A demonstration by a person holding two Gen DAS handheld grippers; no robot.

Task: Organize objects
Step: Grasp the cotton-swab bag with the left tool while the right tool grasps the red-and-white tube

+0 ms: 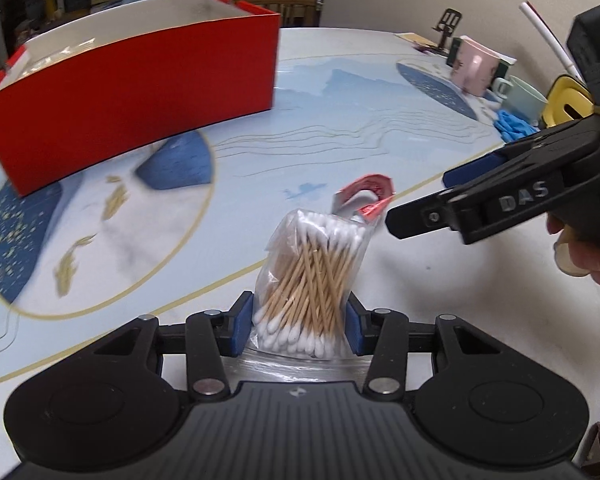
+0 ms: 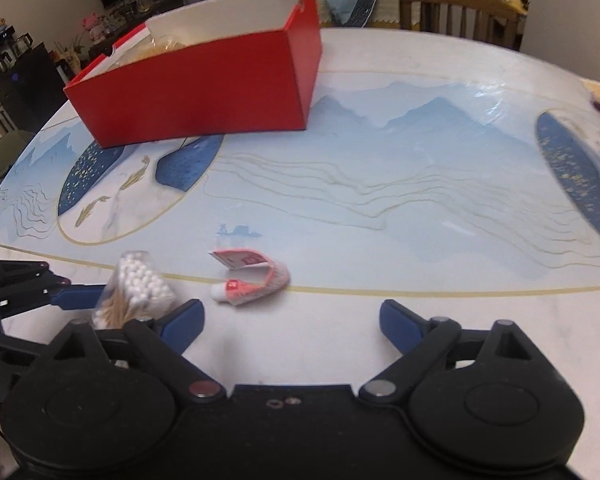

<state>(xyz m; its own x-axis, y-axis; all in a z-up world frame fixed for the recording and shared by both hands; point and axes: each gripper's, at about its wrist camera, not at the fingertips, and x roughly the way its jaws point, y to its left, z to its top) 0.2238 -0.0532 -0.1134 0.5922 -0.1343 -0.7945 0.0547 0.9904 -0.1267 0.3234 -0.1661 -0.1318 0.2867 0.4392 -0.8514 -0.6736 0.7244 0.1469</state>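
Observation:
My left gripper is shut on a clear bag of cotton swabs with wooden sticks, held upright just above the table. The bag also shows at the left of the right wrist view. A small pink and white packet lies on the table just beyond the bag; in the left wrist view the packet sits behind the bag. My right gripper is open and empty, near the packet; it shows from the side in the left wrist view. A red box, open on top with a white inside, stands at the far left.
The table is a round marble top with a blue mountain pattern. At its right edge stand a pink mug, a pale green mug, a blue cloth and a yellow object. Wooden chairs stand behind.

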